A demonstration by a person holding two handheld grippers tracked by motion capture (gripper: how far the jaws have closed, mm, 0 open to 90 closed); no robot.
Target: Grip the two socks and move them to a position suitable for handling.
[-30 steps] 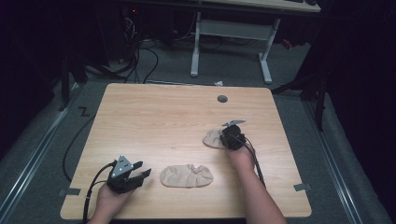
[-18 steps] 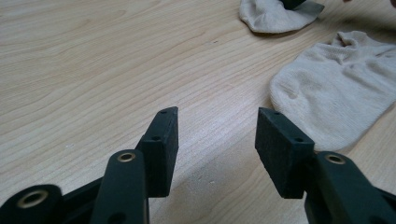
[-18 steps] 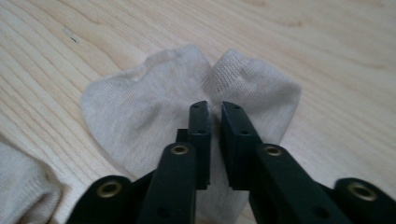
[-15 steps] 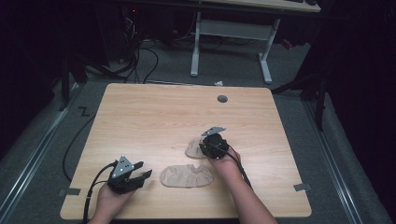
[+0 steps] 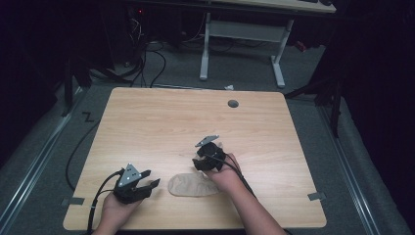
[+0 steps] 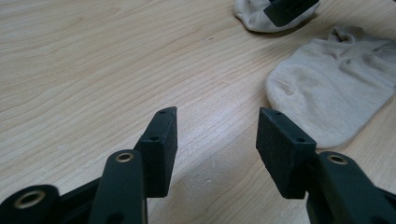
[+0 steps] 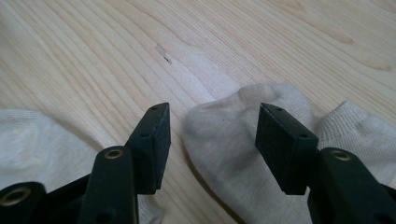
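Lying flat near the front edge of the worktop (image 5: 147, 112), a beige ankle sock (image 5: 188, 186) sits between the two hands, a little right of the middle. A second beige sock (image 7: 233, 140) lies just behind it, under the right gripper (image 5: 208, 156); from above it is mostly covered by that gripper. In the right gripper view its fingers (image 7: 154, 140) stand apart on either side of this second sock's rounded end, with the sock not yet pinched, and a piece of the first sock shows at the lower left. The left gripper (image 5: 134, 183) hovers near the front left corner, fingers (image 6: 161, 144) apart with nothing between them, the first sock just beside it. Judging by this, the work looks to be pairing the socks: they now lie close together, possibly overlapping, but are not stacked or folded. Count: two socks, two grippers, one worktop.
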